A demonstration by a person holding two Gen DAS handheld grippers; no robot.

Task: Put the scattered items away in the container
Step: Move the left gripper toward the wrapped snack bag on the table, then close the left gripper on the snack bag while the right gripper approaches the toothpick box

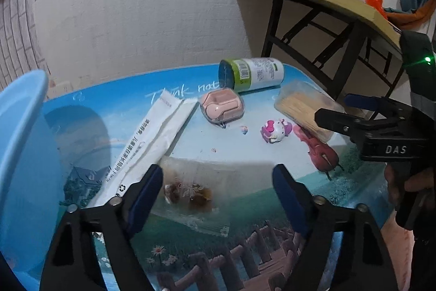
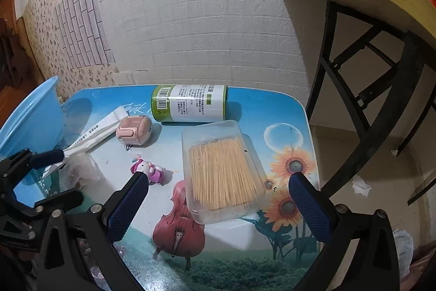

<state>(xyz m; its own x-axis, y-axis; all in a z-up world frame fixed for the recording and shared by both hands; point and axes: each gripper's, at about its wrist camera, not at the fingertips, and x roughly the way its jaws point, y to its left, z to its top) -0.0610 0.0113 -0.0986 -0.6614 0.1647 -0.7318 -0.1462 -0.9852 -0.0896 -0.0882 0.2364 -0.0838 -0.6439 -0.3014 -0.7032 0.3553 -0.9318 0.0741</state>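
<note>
A light blue basin (image 1: 19, 143) stands at the table's left edge; it also shows in the right wrist view (image 2: 30, 119). My left gripper (image 1: 218, 190) is open, its jaws either side of a clear snack bag (image 1: 196, 190). My right gripper (image 2: 218, 198) is open, straddling a clear toothpick box (image 2: 220, 171), which also shows in the left wrist view (image 1: 305, 108). Scattered on the table are a white paper sleeve (image 1: 152, 138), a pink case (image 1: 222, 105), a green-capped bottle on its side (image 1: 252, 74) and a pink cat figure (image 1: 275, 131).
The small table (image 2: 283, 111) has a printed picture top. A folding table (image 1: 327, 2) with cups and a pink jar stands at the right rear. A white brick wall is behind. Floor with paper scraps lies to the right.
</note>
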